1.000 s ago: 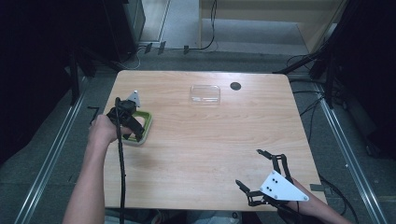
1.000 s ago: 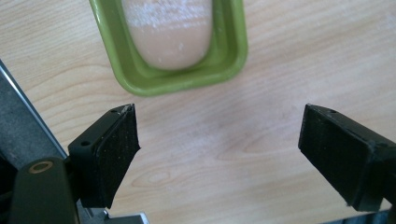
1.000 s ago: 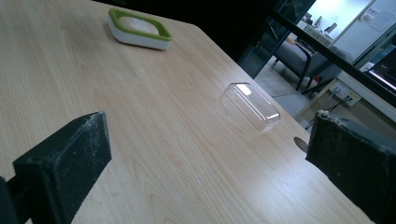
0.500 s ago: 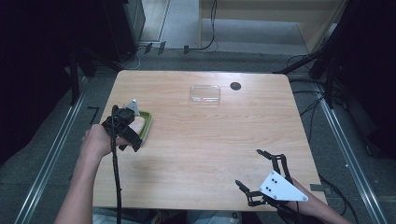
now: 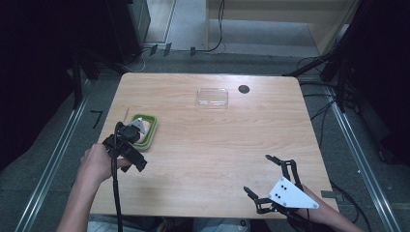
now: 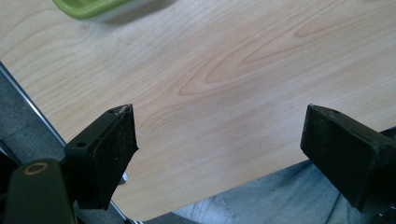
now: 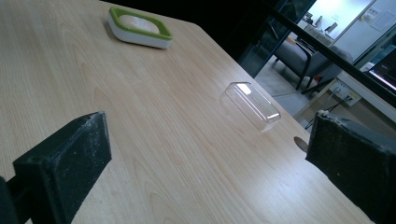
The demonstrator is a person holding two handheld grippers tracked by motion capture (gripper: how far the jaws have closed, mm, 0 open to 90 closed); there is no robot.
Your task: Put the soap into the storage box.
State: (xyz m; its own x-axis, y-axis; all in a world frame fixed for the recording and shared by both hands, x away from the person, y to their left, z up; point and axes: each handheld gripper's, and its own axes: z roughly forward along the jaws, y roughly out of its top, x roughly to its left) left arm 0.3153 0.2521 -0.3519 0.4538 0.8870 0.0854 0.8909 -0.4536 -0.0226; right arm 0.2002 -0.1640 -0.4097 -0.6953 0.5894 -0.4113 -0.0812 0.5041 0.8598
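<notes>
A green-rimmed white tray (image 5: 147, 130) sits near the table's left edge; it also appears far off as the tray (image 7: 139, 28) and as a green rim (image 6: 88, 7). My left gripper (image 5: 128, 147) is held just in front of the tray, at the near-left part of the table. Its jaws stand wide open over bare wood, with nothing between the left gripper (image 6: 219, 140) fingers. At the near right corner my right gripper (image 5: 257, 174) is also wide open and empty. The right gripper (image 7: 210, 154) looks across the table toward the tray.
A clear plastic box (image 5: 212, 96) lies at the back middle, also visible as the box (image 7: 252, 105). A small dark round hole (image 5: 243, 89) is beside it. The table's near edge and grey cloth (image 6: 261, 200) lie below the left gripper.
My left gripper has drawn back from over the green tray toward the near-left edge. The right gripper has not moved.
</notes>
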